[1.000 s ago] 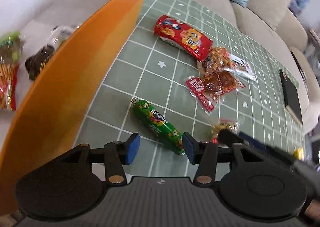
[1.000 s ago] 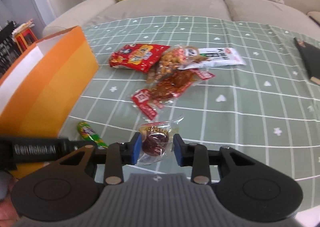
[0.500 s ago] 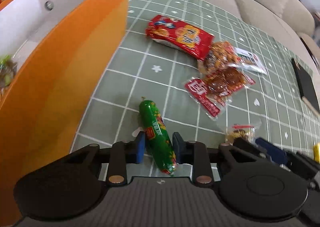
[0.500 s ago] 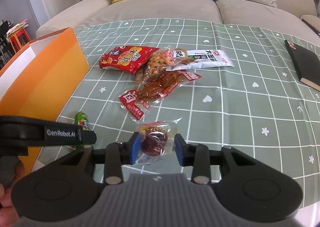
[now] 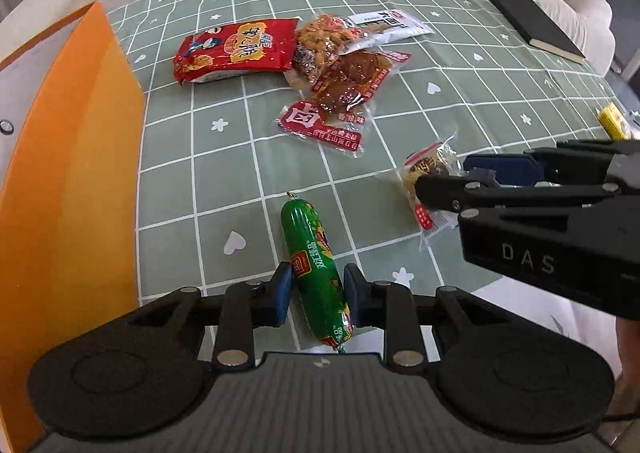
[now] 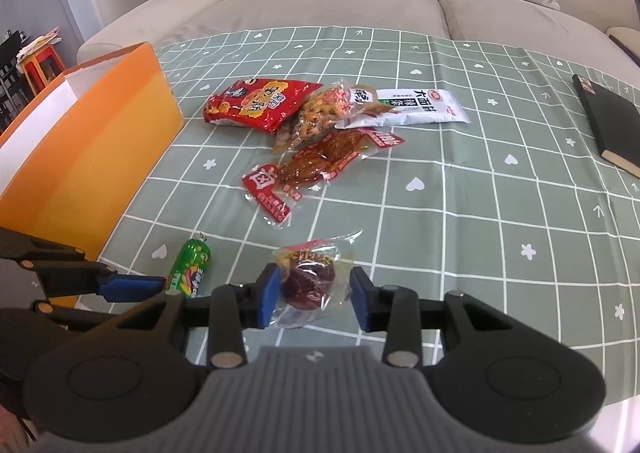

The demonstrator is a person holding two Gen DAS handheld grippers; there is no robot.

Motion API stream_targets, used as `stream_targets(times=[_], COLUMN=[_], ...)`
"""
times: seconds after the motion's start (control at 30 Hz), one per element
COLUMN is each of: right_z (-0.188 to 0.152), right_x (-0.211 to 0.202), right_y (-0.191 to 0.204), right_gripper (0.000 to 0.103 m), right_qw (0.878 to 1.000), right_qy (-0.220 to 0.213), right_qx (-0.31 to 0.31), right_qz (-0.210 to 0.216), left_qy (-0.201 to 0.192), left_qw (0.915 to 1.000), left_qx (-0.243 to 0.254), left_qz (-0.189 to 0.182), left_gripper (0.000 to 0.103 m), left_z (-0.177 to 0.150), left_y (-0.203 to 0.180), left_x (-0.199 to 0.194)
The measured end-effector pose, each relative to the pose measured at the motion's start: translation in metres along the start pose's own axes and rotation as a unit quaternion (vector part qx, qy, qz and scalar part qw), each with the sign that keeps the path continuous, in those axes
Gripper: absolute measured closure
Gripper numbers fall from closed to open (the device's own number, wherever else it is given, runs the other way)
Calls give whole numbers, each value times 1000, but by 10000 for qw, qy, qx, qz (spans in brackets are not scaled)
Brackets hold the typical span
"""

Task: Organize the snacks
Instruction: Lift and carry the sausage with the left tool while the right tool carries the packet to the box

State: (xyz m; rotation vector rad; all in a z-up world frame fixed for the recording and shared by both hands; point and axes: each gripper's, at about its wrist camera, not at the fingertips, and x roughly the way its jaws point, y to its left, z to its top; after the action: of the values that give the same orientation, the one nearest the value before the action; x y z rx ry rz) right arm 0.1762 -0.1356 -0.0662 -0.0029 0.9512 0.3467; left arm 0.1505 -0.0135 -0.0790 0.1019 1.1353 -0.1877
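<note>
The left tongs (image 5: 314, 295) have just been closing and are now clamped on the green sausage stick (image 5: 316, 273). A second ago their jaws stood wide apart with the stick lying slantwise ahead of them; now the stick runs straight between the blue pads, which press on its lower half from both sides. The view has also rolled, so the tongs have been turned to line up with the stick's long axis. The stick rests on the checked surface (image 5: 248, 157), with its clipped tip pointing away from the tongs.

The right tongs (image 6: 314, 295) have moved little. Their jaws have eased slightly further apart. The clear-wrapped brown snack (image 6: 308, 281) sits between them: the left-hand pad touches the wrapper, the other pad stands just clear of it, so this is no firm hold.

The orange box (image 5: 80, 181) stands to the left of the left tongs, near them. The loose pile of packets, with the red packet (image 5: 236, 49) at its left, lies well ahead of both tongs.

Judgement: the sausage stick appears secured and ready to be lifted into the box. The brown snack is not yet gripped.
</note>
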Motion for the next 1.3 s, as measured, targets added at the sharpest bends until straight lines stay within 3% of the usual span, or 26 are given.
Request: stream_targets(times=[0.23, 0.37, 0.73, 1.3], right_z=[-2, -3, -3, 4], right_x=[4, 7, 4, -28], right_y=[0, 0, 2, 15], right_gripper=[64, 62, 68, 68], right_qw=[10000, 9999, 9998, 9995], right_qy=[-48, -85, -143, -309], right_qx=[14, 52, 50, -114], right_qz=[51, 98, 129, 2], left_qy=[-132, -194, -373, -1048], left_qw=[9995, 9995, 9985, 9929], left_qx=[-287, -242, -317, -516], left_qz=[-22, -54, -235, -237], left_gripper=[66, 76, 78, 78], left_z=[-3, -4, -11, -10], left_y=[5, 2, 4, 20], left_x=[2, 1, -4, -62])
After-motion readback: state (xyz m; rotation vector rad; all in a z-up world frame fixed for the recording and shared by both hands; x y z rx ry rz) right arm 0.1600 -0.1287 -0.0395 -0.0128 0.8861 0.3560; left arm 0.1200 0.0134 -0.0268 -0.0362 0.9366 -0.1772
